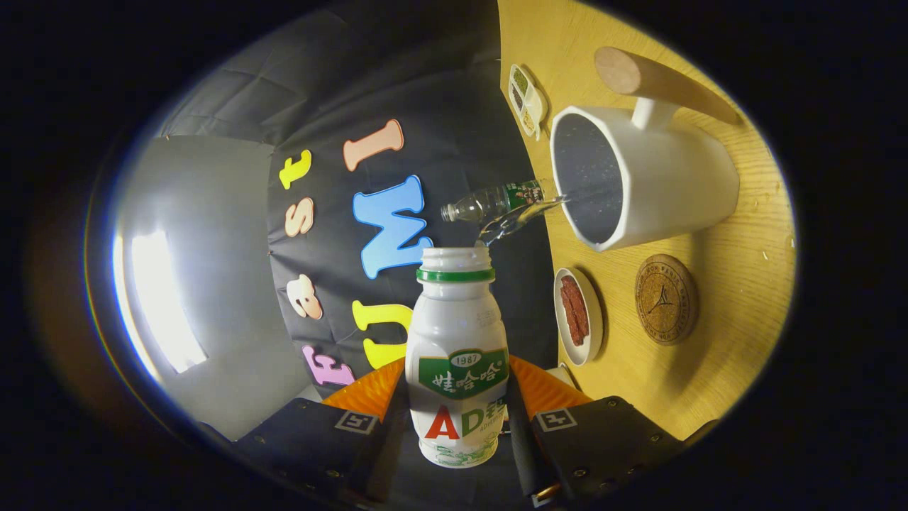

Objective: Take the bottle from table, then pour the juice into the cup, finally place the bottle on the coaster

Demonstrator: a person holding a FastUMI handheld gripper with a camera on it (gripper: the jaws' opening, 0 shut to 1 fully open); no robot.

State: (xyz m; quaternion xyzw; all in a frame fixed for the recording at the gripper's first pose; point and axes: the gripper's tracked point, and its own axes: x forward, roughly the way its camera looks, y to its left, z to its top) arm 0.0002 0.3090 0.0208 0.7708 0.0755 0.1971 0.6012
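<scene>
My gripper (457, 415) is shut on a small white bottle (457, 333) with a green neck band and a green and red label. The bottle has no cap and sticks straight out ahead between the fingers. The whole view is rolled about a quarter turn, so the wooden table (738, 355) stands along one side and the bottle lies tipped sideways over it. Its mouth points at the open top of the white cup (660, 177), which has a wooden handle. A clear streak (521, 216), seemingly liquid, runs from the mouth to the cup's rim. Beside the cup lies the round cork coaster (665, 299).
A small white dish (578, 316) with red strips sits by the coaster, near the table's edge. A clear plastic water bottle (493, 202) stands just by the cup's rim. A small divided white tray (526, 99) lies further along that edge, beyond the cup.
</scene>
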